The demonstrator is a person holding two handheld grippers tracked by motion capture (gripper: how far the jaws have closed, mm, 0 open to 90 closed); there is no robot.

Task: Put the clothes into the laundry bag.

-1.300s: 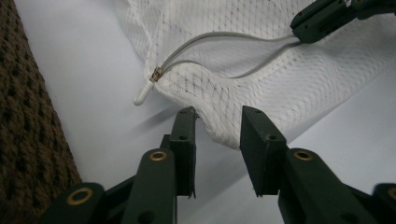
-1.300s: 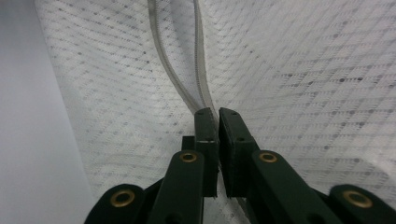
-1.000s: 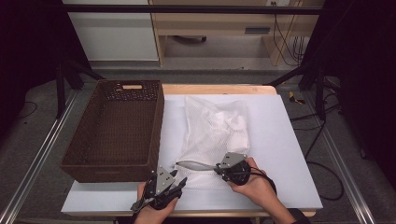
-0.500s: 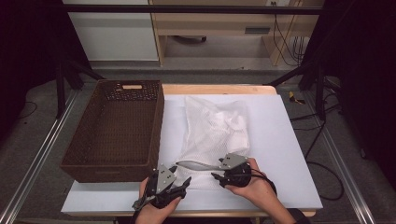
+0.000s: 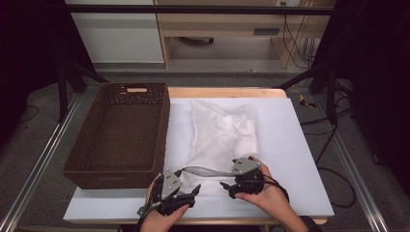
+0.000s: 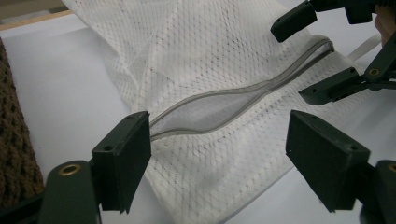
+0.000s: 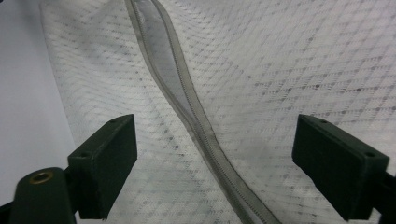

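Left fingers (image 6: 123,158): the two black pads stand well apart and press on nothing; the jaws have just been opening. The grey zip runs up to the inner face of the left pad in the left gripper view, and the mesh lies between the pads.
Right fingers (image 7: 105,163): spread wide, clamped on nothing; these jaws have also just been opening, with the mesh and zip lying between them.
Table (image 5: 300,159): a white sheet covers the top, with a strip of bare wood showing along the far edge.
Basket (image 5: 121,133): dark brown woven, rectangular, on the left part of the table, its right wall just beside the mesh bag.
Mesh bag (image 5: 222,130): white netting, lying flat in the middle of the table, its long side running away from the person; the near end lies between the two grippers.
Left gripper (image 5: 186,195): at the near edge of the table, held in a hand, pointing toward the bag's near left corner.
Right gripper (image 5: 232,186): in the other hand, at the bag's near right corner, facing the left gripper.
Zip (image 6: 243,100): a grey wavy band across the bag's near end, partly parted so a gap shows along its middle.
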